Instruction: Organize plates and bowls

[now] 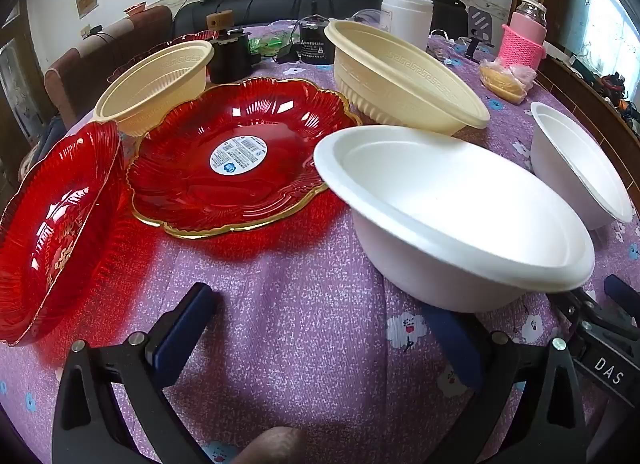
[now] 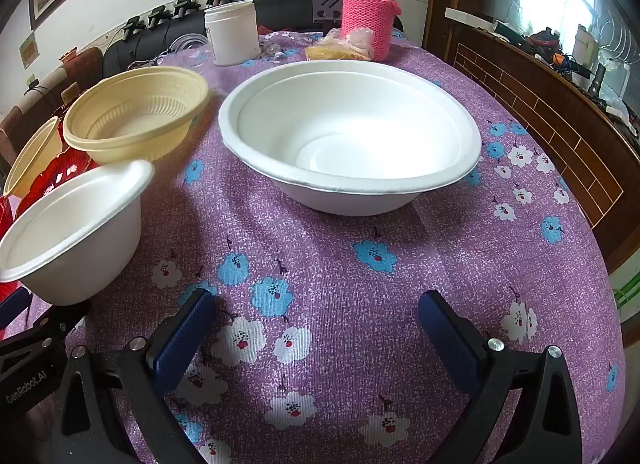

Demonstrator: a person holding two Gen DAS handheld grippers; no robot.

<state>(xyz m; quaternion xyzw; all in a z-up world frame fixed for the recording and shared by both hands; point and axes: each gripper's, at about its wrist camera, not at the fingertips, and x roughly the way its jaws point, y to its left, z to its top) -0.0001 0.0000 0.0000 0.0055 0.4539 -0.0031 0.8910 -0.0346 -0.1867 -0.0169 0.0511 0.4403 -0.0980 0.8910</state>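
In the left wrist view my left gripper is open over the purple cloth, empty. A white foam bowl stands just ahead to its right, a second white bowl further right. Two red plates lie ahead: one with a sticker in the middle, one at the left. Two cream bowls stand behind. In the right wrist view my right gripper is open and empty, with the big white bowl ahead, the other white bowl at left, a cream bowl behind it.
At the table's back stand a white jar, a pink-sleeved flask, a bagged snack and dark gadgets. The table's right edge drops off beside a wooden cabinet. Chairs stand at the left.
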